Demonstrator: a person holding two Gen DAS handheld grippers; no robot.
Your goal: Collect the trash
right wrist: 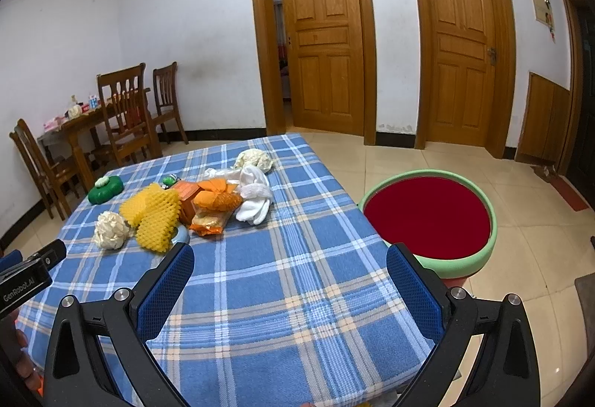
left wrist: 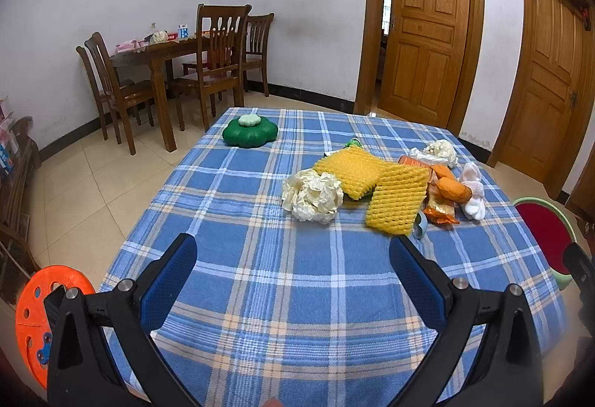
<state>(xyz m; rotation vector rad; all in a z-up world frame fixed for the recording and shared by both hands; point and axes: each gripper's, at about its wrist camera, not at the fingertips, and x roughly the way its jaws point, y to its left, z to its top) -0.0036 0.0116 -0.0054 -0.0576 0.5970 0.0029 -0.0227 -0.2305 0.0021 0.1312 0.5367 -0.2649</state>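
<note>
A pile of trash lies on the blue plaid table (left wrist: pixel 260 258): a crumpled white paper ball (left wrist: pixel 312 195) (right wrist: pixel 111 229), two yellow foam nets (left wrist: pixel 396 198) (right wrist: pixel 156 219), orange snack wrappers (left wrist: pixel 444 196) (right wrist: pixel 212 208), white socks or tissue (left wrist: pixel 472 196) (right wrist: pixel 254 200) and a second paper ball (left wrist: pixel 440 150) (right wrist: pixel 253 158). My left gripper (left wrist: pixel 293 280) is open and empty over the near table, short of the pile. My right gripper (right wrist: pixel 290 280) is open and empty over the table's near right part. The left gripper's tip (right wrist: pixel 37 265) shows at the left edge of the right wrist view.
A green flower-shaped object (left wrist: pixel 250 132) (right wrist: pixel 106 189) sits at the table's far left. A green-rimmed red round stool or bin (right wrist: pixel 427 221) (left wrist: pixel 543 232) stands on the floor right of the table. An orange stool (left wrist: pixel 41 310) is at the left. A wooden dining set (left wrist: pixel 178 68) and doors stand behind.
</note>
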